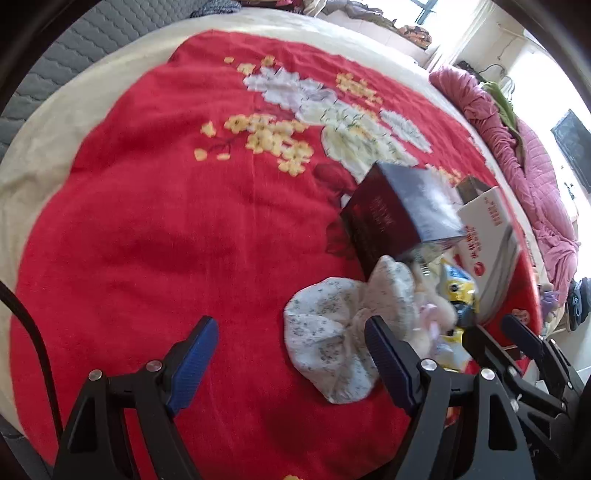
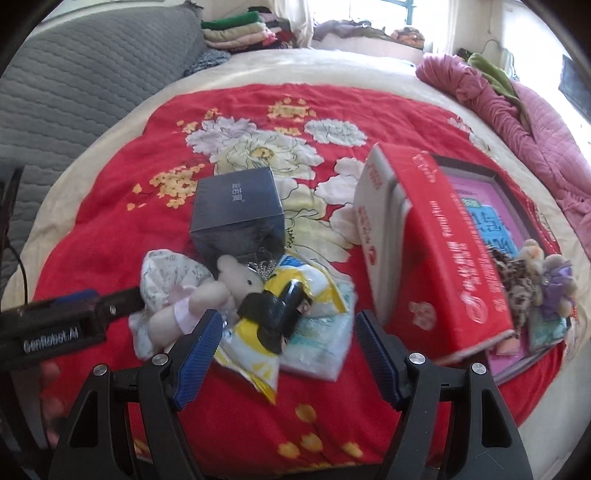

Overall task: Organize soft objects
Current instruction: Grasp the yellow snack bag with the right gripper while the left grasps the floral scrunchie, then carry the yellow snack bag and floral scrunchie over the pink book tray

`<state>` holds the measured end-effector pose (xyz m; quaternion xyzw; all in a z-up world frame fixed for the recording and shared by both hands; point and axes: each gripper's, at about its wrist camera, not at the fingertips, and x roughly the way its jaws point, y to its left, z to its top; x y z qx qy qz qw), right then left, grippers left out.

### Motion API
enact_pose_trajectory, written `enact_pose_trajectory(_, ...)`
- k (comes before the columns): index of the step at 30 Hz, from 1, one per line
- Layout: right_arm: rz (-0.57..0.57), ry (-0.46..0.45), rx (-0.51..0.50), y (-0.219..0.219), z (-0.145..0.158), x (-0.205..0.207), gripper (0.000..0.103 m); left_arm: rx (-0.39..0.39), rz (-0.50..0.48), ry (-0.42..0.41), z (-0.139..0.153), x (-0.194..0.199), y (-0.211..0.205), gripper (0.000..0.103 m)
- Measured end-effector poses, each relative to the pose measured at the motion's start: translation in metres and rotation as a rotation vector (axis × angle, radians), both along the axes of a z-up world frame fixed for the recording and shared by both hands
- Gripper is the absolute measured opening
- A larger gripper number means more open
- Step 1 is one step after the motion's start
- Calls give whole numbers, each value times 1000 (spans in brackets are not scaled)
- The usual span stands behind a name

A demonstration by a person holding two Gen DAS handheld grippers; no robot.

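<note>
A pale plush bear in a floral dress (image 2: 207, 291) lies on the red flowered blanket (image 2: 122, 229), against a dark box (image 2: 236, 206). Its floral skirt (image 1: 325, 332) spreads just ahead of my left gripper (image 1: 291, 354), which hangs open above it without touching. A yellow packet with a black-haired figure (image 2: 277, 310) and a pale tissue pack (image 2: 321, 336) lie beside the bear. My right gripper (image 2: 286, 347) is open over the packet, pads apart from it. Small plush toys (image 2: 550, 284) and a leopard-print piece (image 2: 517, 288) sit in a pink tray (image 2: 513, 369) at the right.
A red and white carton (image 2: 436, 251) leans between the pile and the tray. A pink quilt (image 2: 535, 122) is bunched along the bed's right side. A grey quilted surface (image 2: 85, 74) lies at the left, and folded clothes (image 2: 240, 33) are stacked at the back.
</note>
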<state>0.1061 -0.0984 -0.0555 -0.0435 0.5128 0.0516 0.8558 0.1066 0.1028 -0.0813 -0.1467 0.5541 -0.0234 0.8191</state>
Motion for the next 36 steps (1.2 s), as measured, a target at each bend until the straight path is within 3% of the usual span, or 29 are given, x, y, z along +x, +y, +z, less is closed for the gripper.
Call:
enact_pose_trajectory(4,-7,42,-21,7,-16,10,76,-7,-2,19,-11,3,1,81)
enact_pose_trajectory(6,-15,58,-37,7,-23,15,64,3,-13,9,-12,5,-1,81)
enact_pose_trajectory(11,-9,90,-26,7,-38,19,55,6,-36,12,-20,11,-7,81)
enact_pose_trajectory(13,8,76,-9,7,-35,16,44,-2,-33,17,-22,14,-6,80)
enact_pose_trajectory(16,39,47,-15,7,-29,12,44,-15,-21,15,-24,17,-6,78)
enact_pose_trajectory(19,38,31,13,0,-22,6,43,-10,-26,15,-24,17,-10,56)
enact_pose_trajectory(22,34,11,11,-6,-14,3,44,-23,-55,33,-27,14,-20,41)
enact_pose_trajectory(24,36,-9,21,-10,-7,0,44,-54,-60,45,-29,11,-25,28)
enact_pose_trajectory(25,32,-18,23,-11,-3,-1,44,-70,-63,46,-28,9,-26,13)
enact_pose_trajectory(26,32,-27,24,-13,0,-2,44,-116,-75,51,-29,7,-26,7)
enact_pose_trajectory(32,38,-64,70,-24,19,-10,43,-184,-60,-10,-13,-8,-24,7)
enact_pose_trajectory(36,41,-87,91,-29,30,-16,43,-145,-52,-80,12,-16,-26,7)
